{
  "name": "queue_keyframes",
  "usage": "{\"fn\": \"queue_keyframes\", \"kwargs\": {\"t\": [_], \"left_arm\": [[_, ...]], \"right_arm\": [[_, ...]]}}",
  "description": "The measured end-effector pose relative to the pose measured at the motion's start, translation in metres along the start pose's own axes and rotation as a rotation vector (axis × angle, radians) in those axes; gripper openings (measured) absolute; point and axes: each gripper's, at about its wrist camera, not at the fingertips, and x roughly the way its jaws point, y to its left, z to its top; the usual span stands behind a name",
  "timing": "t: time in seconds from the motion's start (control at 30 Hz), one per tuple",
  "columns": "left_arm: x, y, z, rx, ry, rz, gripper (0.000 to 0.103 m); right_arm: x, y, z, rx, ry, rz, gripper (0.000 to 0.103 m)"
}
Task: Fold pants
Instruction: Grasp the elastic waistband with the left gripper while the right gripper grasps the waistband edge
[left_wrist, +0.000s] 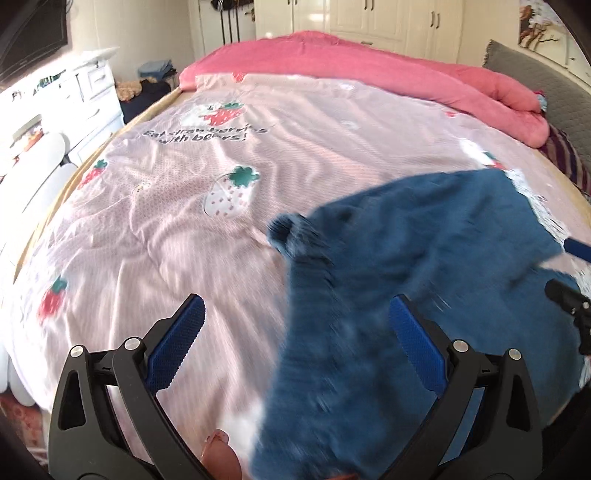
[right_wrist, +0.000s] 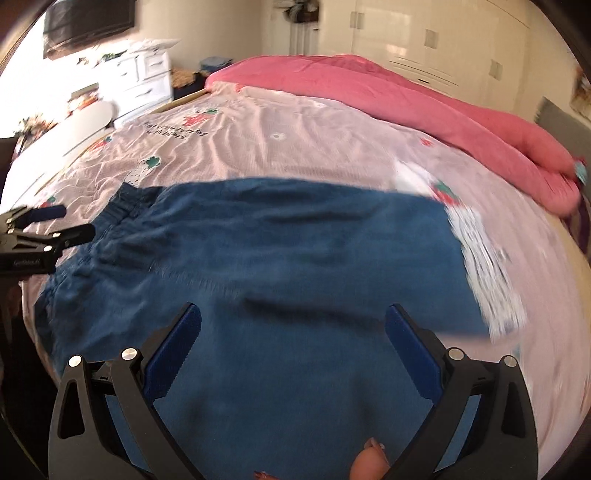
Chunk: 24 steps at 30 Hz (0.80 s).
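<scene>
In the left wrist view the left gripper (left_wrist: 297, 325) stands wide apart with nothing between its blue ribbed pads; it hangs over the near edge of the bed with the pale pink strawberry-print sheet (left_wrist: 155, 206); the dark blue soft-fabric pants (left_wrist: 406, 280) lie on that sheet to the right, one blurred, bunched end reaching toward the middle of the bed; part of the other tool shows at the far right edge over the cloth; a rolled bright pink quilt (left_wrist: 369, 70) lies along the far side, well apart from the pants.

In the right wrist view the right gripper (right_wrist: 293, 326) is likewise spread wide and empty, poised above the pants (right_wrist: 280, 251); the garment lies across the sheet (right_wrist: 295, 147) as a broad band, its gathered elastic waistband at the left near the left gripper (right_wrist: 51, 225), its other end toward the right; whether the legs are already laid one over the other cannot be told through the blur.

As a judgement, the task is early: the pants are laid out but not compact, neither tool has a hold, and the lengthwise folds seem left to do.
</scene>
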Motion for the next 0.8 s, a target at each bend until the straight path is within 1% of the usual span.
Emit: {"fn": "queue_keyframes", "kwargs": {"t": [0.03, 0.07, 0.13, 0.2, 0.23, 0.3, 0.33, 0.4, 0.43, 0.47, 0.5, 0.53, 0.57, 0.67, 0.7, 0.73, 0.77, 0.8], "left_arm": [[0.009, 0.005, 0.007, -0.011, 0.018, -0.017, 0.094], [0.017, 0.01, 0.013, -0.015, 0.027, -0.017, 0.094], [0.028, 0.012, 0.02, 0.0, 0.037, 0.003, 0.094], [0.041, 0.014, 0.026, 0.016, 0.051, -0.012, 0.094], [0.046, 0.012, 0.028, 0.041, 0.053, -0.024, 0.094], [0.053, 0.008, 0.03, 0.078, 0.044, -0.014, 0.094], [0.055, 0.004, 0.032, 0.099, 0.04, -0.013, 0.094], [0.058, 0.001, 0.037, 0.107, 0.026, -0.044, 0.087], [0.06, 0.0, 0.039, 0.108, 0.027, -0.056, 0.078], [0.063, 0.0, 0.041, 0.109, 0.028, -0.063, 0.072], [0.066, -0.002, 0.043, 0.121, 0.031, -0.066, 0.069], [0.069, -0.002, 0.045, 0.131, 0.032, -0.065, 0.059], [0.073, -0.003, 0.045, 0.142, 0.038, -0.069, 0.053], [0.079, -0.002, 0.044, 0.144, 0.06, -0.098, 0.048], [0.082, -0.001, 0.043, 0.15, 0.063, -0.097, 0.047], [0.084, 0.0, 0.042, 0.155, 0.065, -0.095, 0.044], [0.087, 0.001, 0.042, 0.154, 0.07, -0.1, 0.038], [0.089, 0.002, 0.042, 0.144, 0.079, -0.121, 0.036]], "right_arm": [[0.008, -0.002, 0.007, -0.022, 0.007, 0.003, 0.099], [0.015, -0.003, 0.014, -0.044, 0.013, 0.015, 0.099], [0.035, -0.008, 0.032, -0.079, 0.038, 0.032, 0.099], [0.051, -0.013, 0.049, -0.117, 0.048, 0.04, 0.099], [0.057, -0.014, 0.055, -0.136, 0.047, 0.044, 0.099], [0.069, -0.014, 0.067, -0.175, 0.051, 0.041, 0.099], [0.076, -0.015, 0.074, -0.195, 0.064, 0.057, 0.099], [0.088, -0.013, 0.083, -0.23, 0.075, 0.068, 0.099], [0.094, -0.012, 0.088, -0.249, 0.081, 0.065, 0.099], [0.098, -0.01, 0.091, -0.263, 0.085, 0.063, 0.099], [0.105, -0.009, 0.094, -0.282, 0.095, 0.065, 0.099], [0.111, -0.006, 0.097, -0.301, 0.102, 0.064, 0.099], [0.115, -0.003, 0.099, -0.321, 0.106, 0.063, 0.099], [0.132, 0.01, 0.103, -0.408, 0.128, 0.055, 0.099], [0.138, 0.014, 0.104, -0.443, 0.134, 0.034, 0.099], [0.143, 0.016, 0.105, -0.463, 0.143, 0.02, 0.099], [0.148, 0.017, 0.106, -0.474, 0.159, 0.02, 0.098], [0.153, 0.017, 0.108, -0.473, 0.171, 0.032, 0.096]]}}
